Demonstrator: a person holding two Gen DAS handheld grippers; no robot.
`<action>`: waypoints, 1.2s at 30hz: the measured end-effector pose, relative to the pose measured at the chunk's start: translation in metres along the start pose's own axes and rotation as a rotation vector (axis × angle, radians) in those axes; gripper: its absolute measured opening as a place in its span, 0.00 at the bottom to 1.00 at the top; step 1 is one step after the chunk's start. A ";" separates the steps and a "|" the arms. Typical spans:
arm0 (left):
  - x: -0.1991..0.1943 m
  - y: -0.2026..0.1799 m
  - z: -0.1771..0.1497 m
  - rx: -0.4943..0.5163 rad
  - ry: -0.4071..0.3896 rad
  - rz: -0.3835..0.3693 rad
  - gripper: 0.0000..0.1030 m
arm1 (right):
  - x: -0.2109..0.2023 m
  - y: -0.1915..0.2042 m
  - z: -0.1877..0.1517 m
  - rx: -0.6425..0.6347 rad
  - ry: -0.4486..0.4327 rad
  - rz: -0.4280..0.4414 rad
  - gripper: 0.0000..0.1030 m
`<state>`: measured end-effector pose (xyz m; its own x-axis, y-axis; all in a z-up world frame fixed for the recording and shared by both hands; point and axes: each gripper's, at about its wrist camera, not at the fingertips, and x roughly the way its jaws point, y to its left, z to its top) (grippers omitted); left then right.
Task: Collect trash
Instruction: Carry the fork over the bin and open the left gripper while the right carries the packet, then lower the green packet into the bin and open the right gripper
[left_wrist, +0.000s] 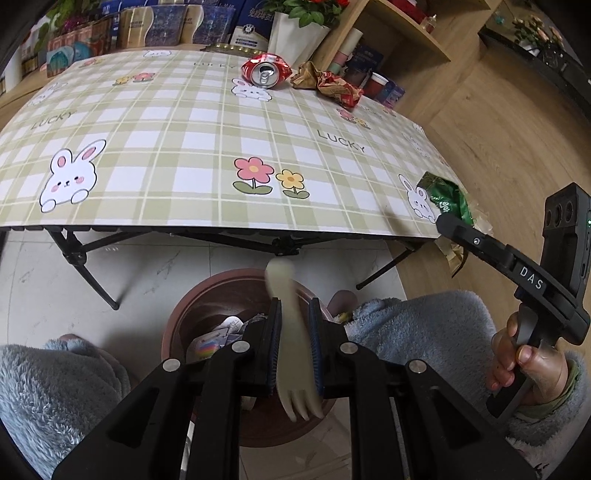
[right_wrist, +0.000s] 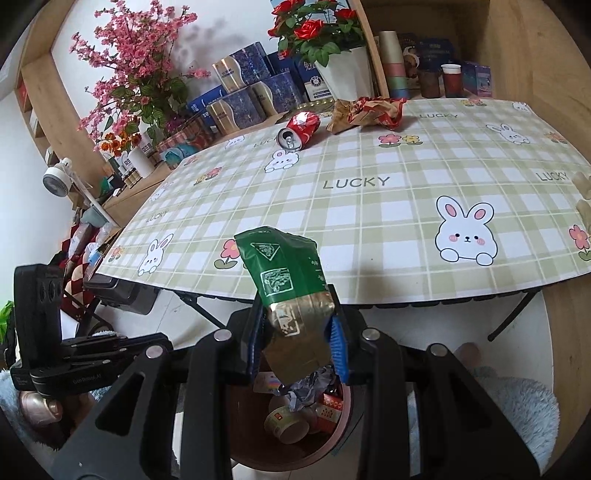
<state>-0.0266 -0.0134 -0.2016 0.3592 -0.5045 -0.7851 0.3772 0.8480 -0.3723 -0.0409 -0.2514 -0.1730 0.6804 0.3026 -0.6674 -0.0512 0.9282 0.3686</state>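
Observation:
My left gripper (left_wrist: 294, 312) holds a cream plastic fork (left_wrist: 286, 332) between its pads, above a brown round bin (left_wrist: 177, 325) on the floor. The fork is motion-blurred; the jaws stand a little apart around it. My right gripper (right_wrist: 299, 317) is shut on a green and gold wrapper (right_wrist: 288, 273), above the same bin (right_wrist: 343, 424), which holds cups and crumpled trash. The right gripper also shows in the left wrist view (left_wrist: 445, 221). On the table's far side lie a crushed red can (left_wrist: 264, 70) (right_wrist: 299, 129) and a crumpled brown-red wrapper (left_wrist: 325, 83) (right_wrist: 365, 110).
The folding table (left_wrist: 184, 147) with a green plaid bunny cloth stands just beyond the bin. Boxes, flower pots and shelves line the far side. My knees in blue fleece flank the bin. Wooden floor lies to the right.

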 end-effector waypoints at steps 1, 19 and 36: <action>0.000 -0.001 0.000 0.002 -0.001 -0.001 0.25 | 0.000 0.000 0.000 -0.003 0.002 0.001 0.32; -0.039 0.031 0.001 -0.107 -0.151 0.263 0.94 | 0.039 0.037 -0.039 -0.060 0.168 0.046 0.32; -0.037 0.049 -0.003 -0.169 -0.137 0.295 0.94 | 0.058 0.063 -0.057 -0.155 0.210 0.011 0.93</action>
<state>-0.0242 0.0474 -0.1926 0.5468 -0.2413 -0.8018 0.0983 0.9695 -0.2247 -0.0461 -0.1633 -0.2250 0.5135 0.3358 -0.7897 -0.1797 0.9419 0.2837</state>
